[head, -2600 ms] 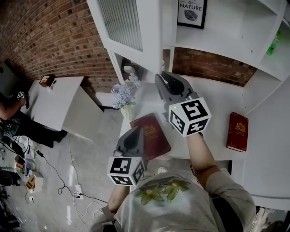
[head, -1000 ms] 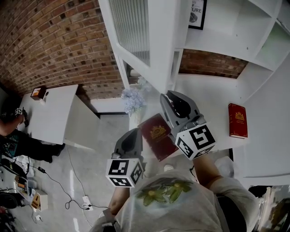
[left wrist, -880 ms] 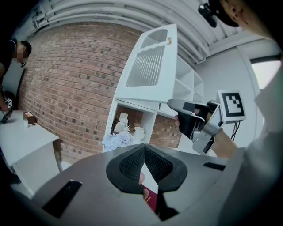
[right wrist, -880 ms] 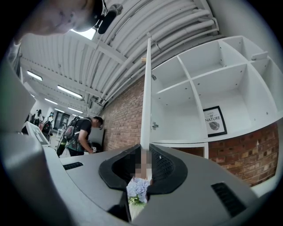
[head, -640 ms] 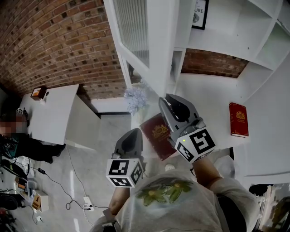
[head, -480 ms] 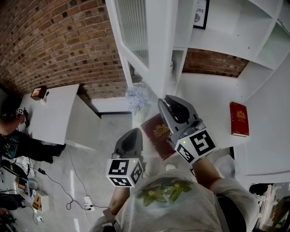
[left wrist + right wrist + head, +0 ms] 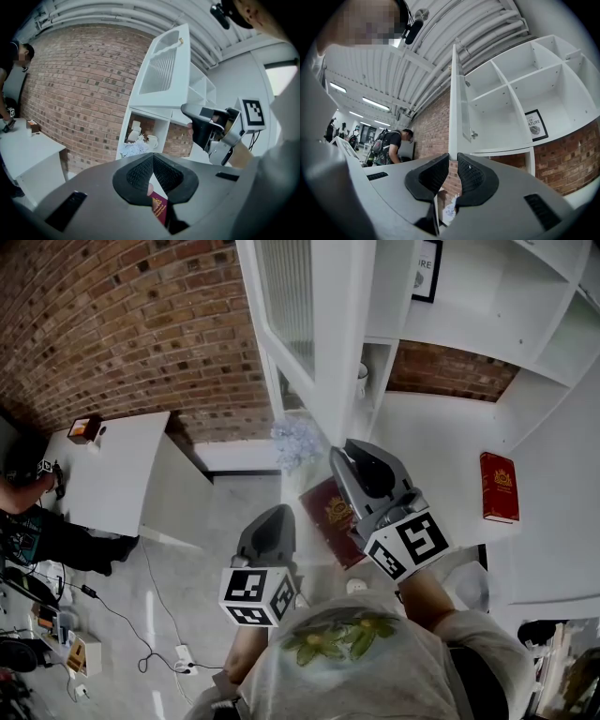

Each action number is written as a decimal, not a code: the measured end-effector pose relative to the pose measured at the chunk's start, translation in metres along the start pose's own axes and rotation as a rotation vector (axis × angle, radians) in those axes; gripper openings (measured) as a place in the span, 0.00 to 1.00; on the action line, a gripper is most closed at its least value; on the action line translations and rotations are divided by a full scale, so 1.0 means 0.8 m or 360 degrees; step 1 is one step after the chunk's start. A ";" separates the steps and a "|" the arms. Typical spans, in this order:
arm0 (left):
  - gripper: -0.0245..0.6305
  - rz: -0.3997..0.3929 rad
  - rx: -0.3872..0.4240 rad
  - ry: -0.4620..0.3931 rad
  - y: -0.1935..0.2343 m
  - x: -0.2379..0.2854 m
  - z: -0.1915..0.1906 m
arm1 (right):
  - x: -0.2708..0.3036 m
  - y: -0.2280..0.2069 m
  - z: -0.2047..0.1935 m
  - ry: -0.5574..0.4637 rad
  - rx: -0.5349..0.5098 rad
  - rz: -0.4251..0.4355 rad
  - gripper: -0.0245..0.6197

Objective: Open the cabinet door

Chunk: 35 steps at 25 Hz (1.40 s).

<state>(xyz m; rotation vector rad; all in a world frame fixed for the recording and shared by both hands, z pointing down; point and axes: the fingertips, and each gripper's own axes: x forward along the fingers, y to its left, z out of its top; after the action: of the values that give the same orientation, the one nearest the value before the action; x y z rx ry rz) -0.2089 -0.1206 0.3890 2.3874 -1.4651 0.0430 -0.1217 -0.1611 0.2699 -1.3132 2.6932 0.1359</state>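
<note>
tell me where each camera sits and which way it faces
Head view: on the head, looking steeply down at cabinet door, left gripper, right gripper, shirt.
Left gripper view: on the left gripper, facing the shelves; its shut fingers and right gripper show.
Right gripper view: on the right gripper, looking up the door edge between its fingers.
All share the cabinet door.
</note>
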 end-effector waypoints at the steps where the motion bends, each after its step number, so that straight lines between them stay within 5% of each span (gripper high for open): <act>1: 0.05 0.0005 -0.0001 -0.0001 0.003 -0.002 0.000 | 0.002 0.003 0.000 -0.0003 0.0002 0.0008 0.14; 35: 0.05 0.0127 -0.0051 -0.0039 0.050 -0.049 -0.002 | 0.031 0.076 -0.005 -0.0005 0.0042 0.0158 0.14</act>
<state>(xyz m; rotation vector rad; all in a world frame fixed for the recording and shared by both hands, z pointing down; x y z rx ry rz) -0.2622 -0.1029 0.3934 2.3112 -1.5602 0.0091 -0.1850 -0.1441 0.2712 -1.1718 2.7480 0.1123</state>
